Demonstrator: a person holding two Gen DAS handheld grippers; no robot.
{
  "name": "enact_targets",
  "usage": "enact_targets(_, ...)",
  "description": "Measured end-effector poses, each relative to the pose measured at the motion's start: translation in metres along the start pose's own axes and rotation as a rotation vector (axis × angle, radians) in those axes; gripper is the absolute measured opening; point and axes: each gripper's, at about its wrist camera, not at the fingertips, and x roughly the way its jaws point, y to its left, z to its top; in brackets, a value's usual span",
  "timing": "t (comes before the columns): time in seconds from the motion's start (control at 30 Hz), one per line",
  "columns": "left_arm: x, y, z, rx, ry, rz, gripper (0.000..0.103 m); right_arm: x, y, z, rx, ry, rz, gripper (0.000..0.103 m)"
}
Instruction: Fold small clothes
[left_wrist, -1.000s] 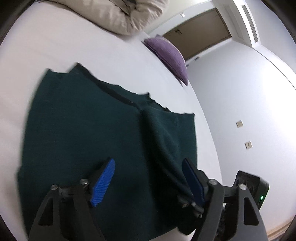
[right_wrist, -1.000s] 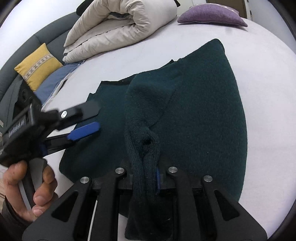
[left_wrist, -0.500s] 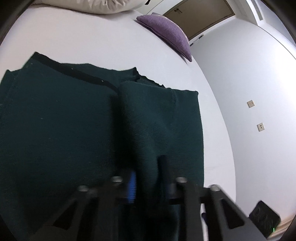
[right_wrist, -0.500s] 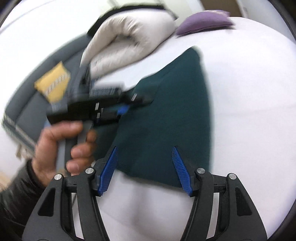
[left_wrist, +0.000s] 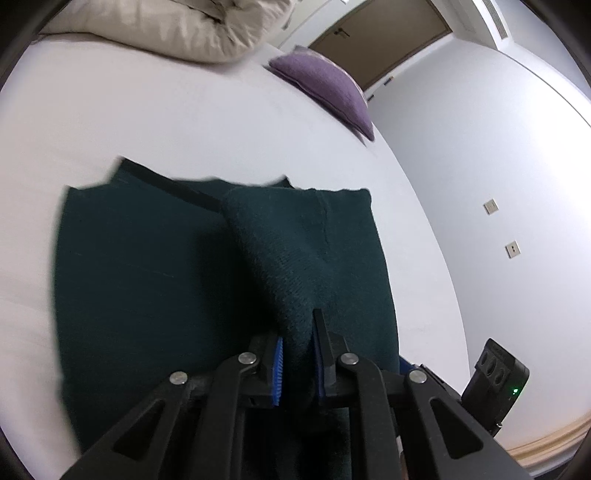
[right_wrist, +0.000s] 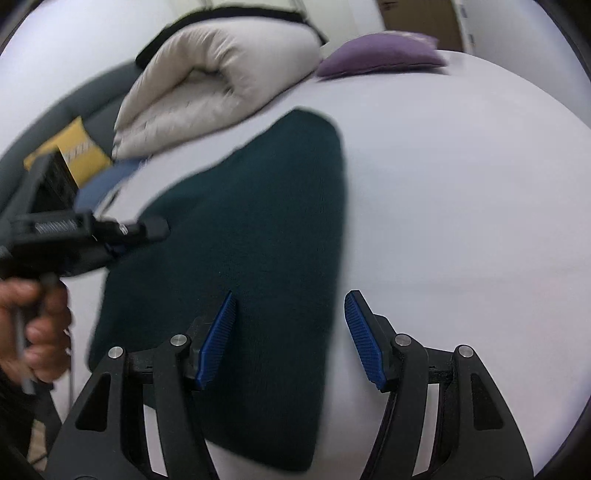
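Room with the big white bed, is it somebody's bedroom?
Probably a bedroom, maybe in a hotel. A wide white bed carries a rolled cream duvet, a purple cushion and the dark green sweater being folded. A brown door stands behind it.

no readable text

the left gripper (right_wrist: 122, 236) body bears a pale printed strip, too blurred to read; nothing else carries lettering.

Both wrist views look steeply down, close over the same green sweater (left_wrist: 155, 288) on the bed (right_wrist: 461, 184).
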Motion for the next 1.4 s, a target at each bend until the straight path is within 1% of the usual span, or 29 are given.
enact_targets(0.03,-0.012,0.009,0.000,-0.007,-0.016,0.005,0.014,0.003,0.005,0.001,-0.005,0.005,0.009,0.061)
enact_targets(0.13,-0.032,0.031,0.006,-0.032,-0.048,0.019,0.014,0.004,0.034,0.003,-0.066,-0.011,0.003,0.061)
enact_targets(0.2,-0.041,0.043,0.008,-0.039,-0.056,0.026,0.014,-0.005,0.047,-0.004,-0.103,-0.014,0.016,0.061)
enact_targets(0.27,-0.052,0.055,0.009,-0.041,-0.061,0.038,0.014,-0.004,0.058,-0.003,-0.129,-0.007,0.021,0.061)
enact_targets(0.4,-0.067,0.074,0.008,-0.053,-0.075,0.042,0.014,0.006,0.107,0.002,-0.186,0.010,0.023,0.061)
enact_targets(0.57,-0.066,0.088,0.004,-0.071,-0.082,0.047,0.014,0.016,0.145,-0.001,-0.262,0.027,0.005,0.061)
enact_targets(0.63,-0.058,0.101,0.002,-0.099,-0.082,0.052,0.014,0.023,0.158,-0.006,-0.289,0.040,-0.016,0.061)
enact_targets(0.7,-0.052,0.116,-0.001,-0.128,-0.078,0.052,0.014,0.030,0.159,-0.012,-0.293,0.054,-0.016,0.061)
enact_targets(0.8,-0.036,0.135,-0.004,-0.166,-0.070,0.054,0.014,0.043,0.162,-0.015,-0.283,0.051,-0.006,0.061)
enact_targets(0.87,-0.036,0.138,-0.006,-0.181,-0.083,0.042,0.015,0.047,0.163,-0.017,-0.291,0.041,-0.005,0.062)
enact_targets(0.9,-0.037,0.137,-0.007,-0.178,-0.086,0.047,0.016,0.047,0.163,-0.019,-0.297,0.040,-0.005,0.062)
enact_targets(0.93,-0.040,0.133,-0.007,-0.164,-0.090,0.075,0.019,0.044,0.161,-0.020,-0.295,0.042,0.004,0.062)
enact_targets(0.97,-0.042,0.128,-0.006,-0.145,-0.094,0.110,0.021,0.042,0.159,-0.018,-0.284,0.047,0.018,0.062)
enact_targets(1.0,-0.049,0.119,-0.005,-0.115,-0.107,0.172,0.023,0.041,0.156,-0.010,-0.254,0.053,0.049,0.062)
enact_targets(1.07,-0.068,0.098,-0.009,-0.048,-0.159,0.285,0.024,0.027,0.146,-0.002,-0.191,0.042,0.110,0.062)
enact_targets(1.1,-0.076,0.086,-0.009,-0.003,-0.192,0.323,0.024,0.014,0.134,0.002,-0.133,0.027,0.161,0.062)
enact_targets(1.13,-0.085,0.065,-0.012,0.062,-0.232,0.342,0.024,0.007,0.124,0.006,-0.084,0.026,0.208,0.061)
enact_targets(1.17,-0.088,0.054,-0.015,0.097,-0.251,0.343,0.024,0.002,0.116,0.008,-0.036,0.034,0.257,0.060)
enact_targets(1.2,-0.087,0.041,-0.019,0.140,-0.256,0.346,0.025,0.000,0.104,0.011,0.036,0.050,0.340,0.059)
enact_targets(1.23,-0.079,0.027,-0.025,0.191,-0.239,0.354,0.025,0.004,0.096,0.018,0.106,0.070,0.432,0.059)
enact_targets(1.27,-0.072,0.021,-0.030,0.220,-0.226,0.362,0.025,0.007,0.087,0.018,0.160,0.088,0.499,0.059)
enact_targets(1.3,-0.060,0.016,-0.036,0.256,-0.204,0.387,0.025,0.014,0.077,0.016,0.226,0.117,0.568,0.059)
enact_targets(1.33,-0.044,0.018,-0.042,0.269,-0.165,0.414,0.025,0.020,0.073,0.014,0.259,0.141,0.596,0.059)
enact_targets(1.37,-0.035,0.023,-0.044,0.256,-0.138,0.416,0.025,0.027,0.067,0.010,0.287,0.168,0.612,0.059)
enact_targets(1.4,-0.028,0.029,-0.047,0.240,-0.118,0.420,0.024,0.038,0.061,0.002,0.315,0.214,0.616,0.057)
